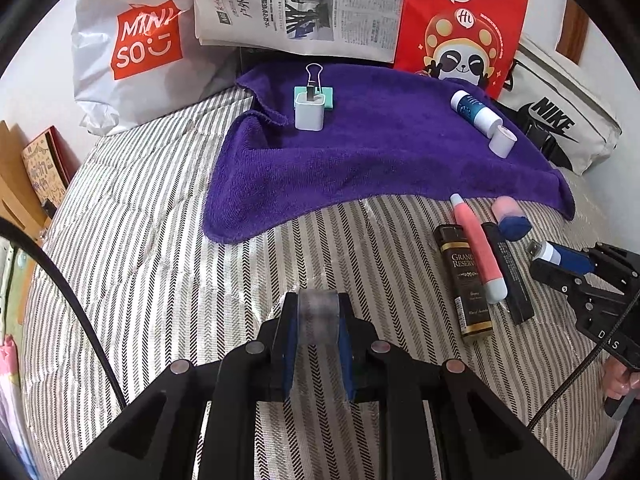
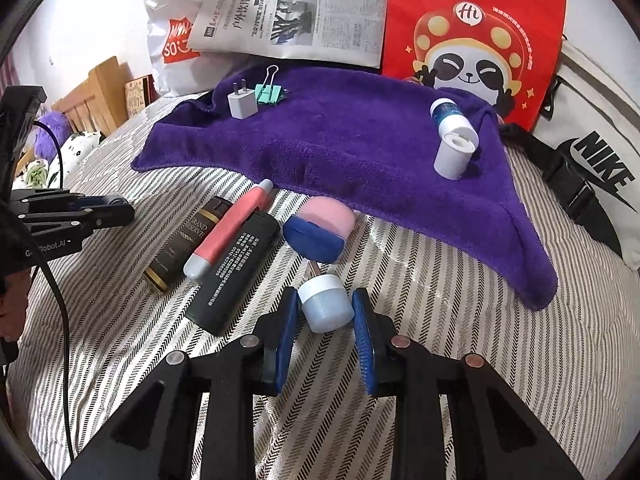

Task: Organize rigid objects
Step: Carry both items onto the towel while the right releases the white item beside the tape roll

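From my left wrist camera, my left gripper (image 1: 318, 344) has its fingers closed narrow on a tape roll (image 1: 318, 316), whose lower half is hidden between the pads, above the striped bed (image 1: 160, 260). My right gripper (image 1: 560, 262) enters at the right edge, mostly cut off; what it holds is hard to make out there. On the one purple towel (image 1: 380, 152) I count one charger (image 1: 309, 111) with one binder clip (image 1: 316, 90) half hidden behind it, one bottle (image 1: 474, 112) and one white cap (image 1: 502, 141). From my right wrist camera, my right gripper (image 2: 326, 316) has its fingers around a small jar (image 2: 326, 304), the left pad touching, the right pad just apart. Something metallic behind the jar is too hidden to name. Just beyond, off the towel, lie three long items side by side: a dark bottle (image 2: 180, 240), a pink tube (image 2: 228, 232), a black case (image 2: 236, 272), plus one pink-and-blue piece (image 2: 320, 228).
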Action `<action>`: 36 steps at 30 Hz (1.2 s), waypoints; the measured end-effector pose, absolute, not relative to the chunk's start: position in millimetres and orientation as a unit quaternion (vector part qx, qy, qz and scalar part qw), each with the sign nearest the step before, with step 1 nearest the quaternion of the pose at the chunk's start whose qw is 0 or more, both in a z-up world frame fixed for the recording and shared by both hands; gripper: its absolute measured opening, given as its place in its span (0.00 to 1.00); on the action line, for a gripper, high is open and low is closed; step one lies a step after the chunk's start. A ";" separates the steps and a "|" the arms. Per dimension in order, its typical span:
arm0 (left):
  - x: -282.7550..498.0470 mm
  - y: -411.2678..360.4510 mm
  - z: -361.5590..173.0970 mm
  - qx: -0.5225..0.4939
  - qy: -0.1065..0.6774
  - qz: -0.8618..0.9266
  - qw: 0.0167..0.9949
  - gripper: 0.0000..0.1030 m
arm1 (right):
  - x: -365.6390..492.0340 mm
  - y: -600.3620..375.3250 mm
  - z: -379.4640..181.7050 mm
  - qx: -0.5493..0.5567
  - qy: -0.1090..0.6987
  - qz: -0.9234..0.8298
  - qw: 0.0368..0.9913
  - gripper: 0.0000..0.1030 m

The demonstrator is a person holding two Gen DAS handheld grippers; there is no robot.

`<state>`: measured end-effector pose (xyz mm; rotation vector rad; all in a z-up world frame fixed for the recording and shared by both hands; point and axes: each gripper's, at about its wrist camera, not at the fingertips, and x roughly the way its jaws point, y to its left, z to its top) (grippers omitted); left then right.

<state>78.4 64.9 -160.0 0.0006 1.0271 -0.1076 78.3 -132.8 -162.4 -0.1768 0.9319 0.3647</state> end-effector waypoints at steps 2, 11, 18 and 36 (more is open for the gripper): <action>78.4 67.8 -158.7 -0.009 0.495 -0.056 0.867 0.17 | 77.3 -135.7 -158.4 -0.085 0.446 0.174 0.874 0.27; 81.1 78.3 -140.8 -0.054 0.487 -0.070 0.869 0.17 | 81.6 -160.8 -129.3 -0.043 0.431 0.173 0.885 0.27; 92.1 66.9 -119.6 -0.029 0.474 -0.070 0.877 0.17 | 92.8 -174.3 -110.7 -0.033 0.415 0.163 0.895 0.27; 143.5 50.6 -103.3 0.010 0.458 -0.077 0.885 0.17 | 144.0 -197.2 -105.6 -0.014 0.423 0.119 0.898 0.27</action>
